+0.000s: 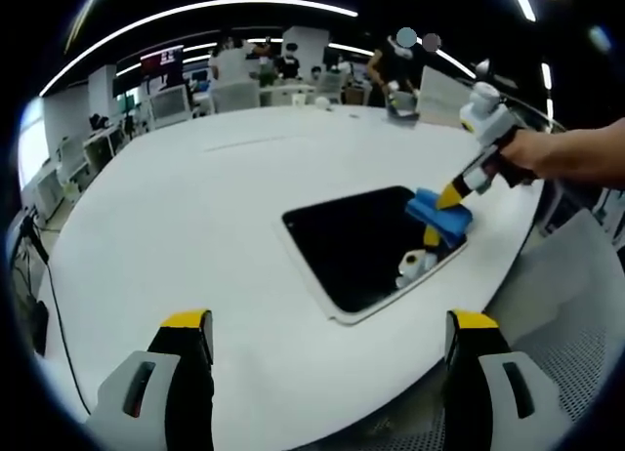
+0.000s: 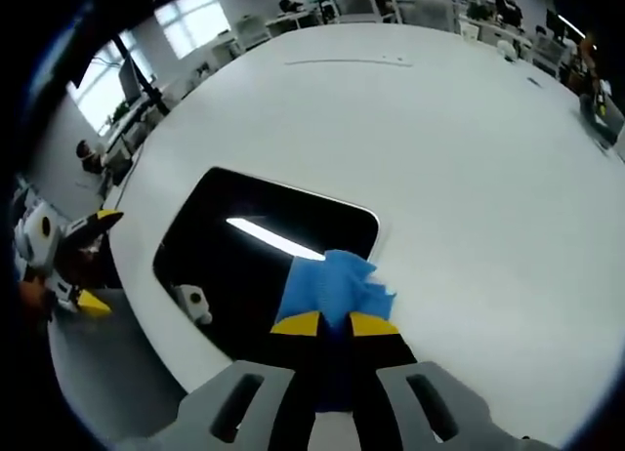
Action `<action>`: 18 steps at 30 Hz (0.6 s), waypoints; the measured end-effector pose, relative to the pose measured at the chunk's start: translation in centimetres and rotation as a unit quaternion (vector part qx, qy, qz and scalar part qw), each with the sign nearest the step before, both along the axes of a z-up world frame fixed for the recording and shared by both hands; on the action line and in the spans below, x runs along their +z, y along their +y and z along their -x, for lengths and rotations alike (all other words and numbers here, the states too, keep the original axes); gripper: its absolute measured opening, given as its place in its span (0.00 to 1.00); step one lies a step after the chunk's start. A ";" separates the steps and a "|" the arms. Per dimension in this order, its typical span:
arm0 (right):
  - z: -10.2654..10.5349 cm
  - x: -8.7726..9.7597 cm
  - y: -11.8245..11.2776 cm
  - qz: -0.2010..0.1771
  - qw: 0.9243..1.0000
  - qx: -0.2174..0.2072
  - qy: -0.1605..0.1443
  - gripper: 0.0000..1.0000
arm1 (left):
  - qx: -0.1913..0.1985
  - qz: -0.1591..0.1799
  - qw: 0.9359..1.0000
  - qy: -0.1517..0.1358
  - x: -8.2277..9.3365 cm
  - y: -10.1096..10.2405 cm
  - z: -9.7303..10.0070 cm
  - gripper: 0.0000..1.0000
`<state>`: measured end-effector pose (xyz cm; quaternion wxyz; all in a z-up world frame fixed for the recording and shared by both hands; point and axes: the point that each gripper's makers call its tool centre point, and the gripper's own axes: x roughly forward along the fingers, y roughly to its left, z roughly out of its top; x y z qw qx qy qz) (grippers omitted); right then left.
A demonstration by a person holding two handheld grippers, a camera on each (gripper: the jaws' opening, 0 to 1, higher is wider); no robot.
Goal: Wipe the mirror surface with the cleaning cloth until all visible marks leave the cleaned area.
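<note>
Right gripper [image 2: 334,324], clamped on the blue cloth [image 2: 330,285], presses the mirror's [image 2: 234,266] edge, likely sliding off it.

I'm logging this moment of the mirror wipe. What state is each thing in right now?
mirror: flat on the table, dark glass reflecting a ceiling light.
cleaning cloth: bunched, pressed on the mirror near one edge.
right gripper: jaws shut on the cloth.
left gripper: jaws apart, holding nothing, above the white table.
</note>
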<state>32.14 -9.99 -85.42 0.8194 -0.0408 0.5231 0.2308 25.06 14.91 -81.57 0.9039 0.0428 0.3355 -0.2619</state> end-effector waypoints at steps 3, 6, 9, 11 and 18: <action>0.2 0.0 0.1 0.001 1.000 0.001 0.000 0.04 | 0.000 0.002 1.000 -0.002 0.1 0.0 0.0 0.99; 0.6 0.0 0.2 0.003 1.000 0.001 0.000 0.04 | 0.002 0.003 1.000 -0.005 0.2 0.1 -0.1 0.99; 0.8 0.0 0.1 0.003 1.000 -0.001 0.001 0.04 | 0.001 0.001 1.000 -0.006 0.2 0.1 -0.1 0.99; 0.9 0.0 0.1 0.003 1.000 -0.002 0.002 0.04 | 0.001 0.002 1.000 -0.007 0.2 0.1 -0.1 0.99; 1.6 0.0 0.1 0.003 1.000 -0.007 0.006 0.04 | 0.004 0.005 1.000 -0.009 0.3 0.1 -0.2 0.99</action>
